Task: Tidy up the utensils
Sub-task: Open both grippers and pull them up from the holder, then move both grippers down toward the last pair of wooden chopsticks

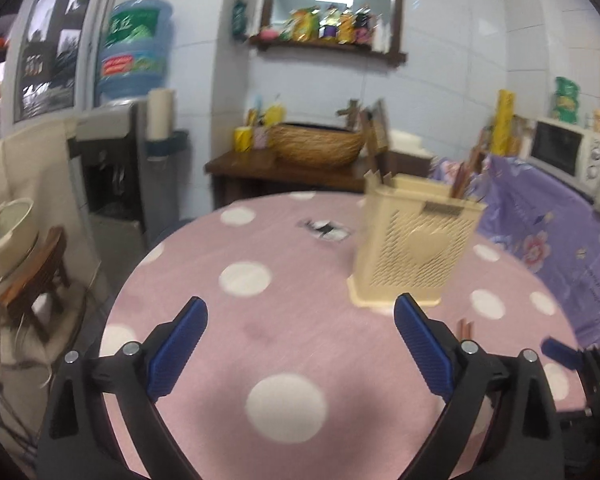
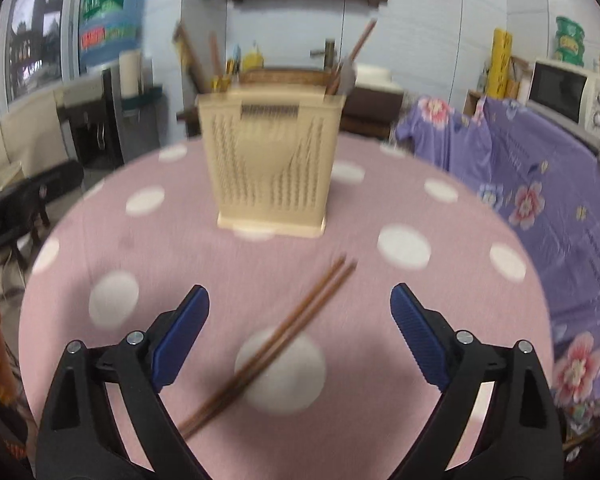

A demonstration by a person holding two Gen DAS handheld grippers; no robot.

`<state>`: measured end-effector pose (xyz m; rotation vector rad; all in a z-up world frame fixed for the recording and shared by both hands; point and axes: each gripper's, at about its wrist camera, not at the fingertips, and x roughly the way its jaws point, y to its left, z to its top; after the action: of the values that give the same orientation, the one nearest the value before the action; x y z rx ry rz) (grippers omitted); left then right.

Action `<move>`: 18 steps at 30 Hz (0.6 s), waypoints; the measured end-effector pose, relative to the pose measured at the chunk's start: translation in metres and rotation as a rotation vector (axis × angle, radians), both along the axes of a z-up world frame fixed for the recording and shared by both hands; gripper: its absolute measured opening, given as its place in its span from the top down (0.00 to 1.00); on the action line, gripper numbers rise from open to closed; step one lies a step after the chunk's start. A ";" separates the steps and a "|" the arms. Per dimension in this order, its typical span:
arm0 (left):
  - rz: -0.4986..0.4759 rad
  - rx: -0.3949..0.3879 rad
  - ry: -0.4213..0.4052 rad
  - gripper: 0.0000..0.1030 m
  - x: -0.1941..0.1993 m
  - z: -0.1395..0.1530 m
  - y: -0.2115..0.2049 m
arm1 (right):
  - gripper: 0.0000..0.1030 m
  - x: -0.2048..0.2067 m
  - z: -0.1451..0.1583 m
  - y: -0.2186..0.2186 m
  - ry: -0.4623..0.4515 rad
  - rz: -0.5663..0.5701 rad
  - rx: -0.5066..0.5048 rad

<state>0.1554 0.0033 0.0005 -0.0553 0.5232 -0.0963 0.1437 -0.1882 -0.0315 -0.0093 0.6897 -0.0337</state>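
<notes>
A cream perforated utensil holder [image 2: 270, 164] stands upright on the round pink polka-dot table [image 2: 440, 300], with chopsticks and a spoon sticking out of its top right. A pair of brown chopsticks [image 2: 276, 340] lies slanted on the cloth in front of it. My right gripper [image 2: 300, 306] is open above them, its blue pads apart on either side, touching nothing. In the left wrist view my left gripper [image 1: 300, 320] is open over bare cloth, left of the holder [image 1: 414, 240]. The chopsticks' tips [image 1: 466, 326] show by its right finger. The right gripper's fingertip [image 1: 556, 350] is at the far right.
A purple floral cloth [image 2: 540, 184] covers a counter on the right, with a white microwave [image 2: 568, 92] on it. Behind the table are a dark wooden stand with a wicker basin [image 1: 316, 144] and a water dispenser [image 1: 132, 48]. A wooden stool [image 1: 40, 276] stands at the left.
</notes>
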 end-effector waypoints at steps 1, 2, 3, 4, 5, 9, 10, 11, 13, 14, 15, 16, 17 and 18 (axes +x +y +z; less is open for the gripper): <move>0.008 0.006 0.020 0.09 0.000 -0.007 0.004 | 0.12 -0.003 -0.010 0.004 0.025 0.006 0.006; 0.012 0.005 0.045 0.09 0.001 -0.013 0.008 | 0.12 -0.007 -0.019 0.009 0.053 0.015 0.008; 0.016 -0.003 0.064 0.09 0.001 -0.017 0.012 | 0.12 -0.011 -0.027 0.016 0.077 0.027 0.001; 0.015 -0.017 0.074 0.09 0.002 -0.020 0.015 | 0.12 -0.013 -0.032 0.022 0.089 0.035 -0.003; 0.013 -0.025 0.078 0.09 0.001 -0.022 0.017 | 0.12 -0.016 -0.036 0.029 0.100 0.050 -0.001; -0.003 -0.026 0.067 0.08 -0.003 -0.018 0.016 | 0.12 -0.019 -0.044 0.050 0.116 0.076 -0.035; -0.006 -0.022 0.060 0.08 -0.004 -0.016 0.015 | 0.12 -0.019 -0.046 0.054 0.123 0.073 -0.068; -0.010 -0.024 0.054 0.08 -0.005 -0.014 0.016 | 0.11 -0.020 -0.048 0.057 0.128 0.070 -0.083; -0.013 -0.036 0.052 0.08 -0.009 -0.015 0.015 | 0.11 -0.021 -0.052 0.055 0.142 0.065 -0.085; -0.013 -0.042 0.054 0.08 -0.009 -0.015 0.014 | 0.11 -0.021 -0.054 0.053 0.152 0.060 -0.093; -0.014 -0.046 0.054 0.08 -0.009 -0.015 0.013 | 0.11 -0.022 -0.056 0.051 0.162 0.054 -0.099; -0.016 -0.049 0.055 0.08 -0.009 -0.015 0.013 | 0.11 -0.025 -0.056 0.048 0.167 0.049 -0.103; -0.021 -0.049 0.057 0.08 -0.008 -0.015 0.011 | 0.11 -0.028 -0.056 0.043 0.168 0.043 -0.114; -0.027 -0.047 0.060 0.08 -0.008 -0.015 0.009 | 0.11 -0.030 -0.056 0.038 0.174 0.041 -0.128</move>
<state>0.1475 0.0125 -0.0149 -0.0976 0.5819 -0.1341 0.1134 -0.1502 -0.0874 -0.1505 0.8601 -0.0379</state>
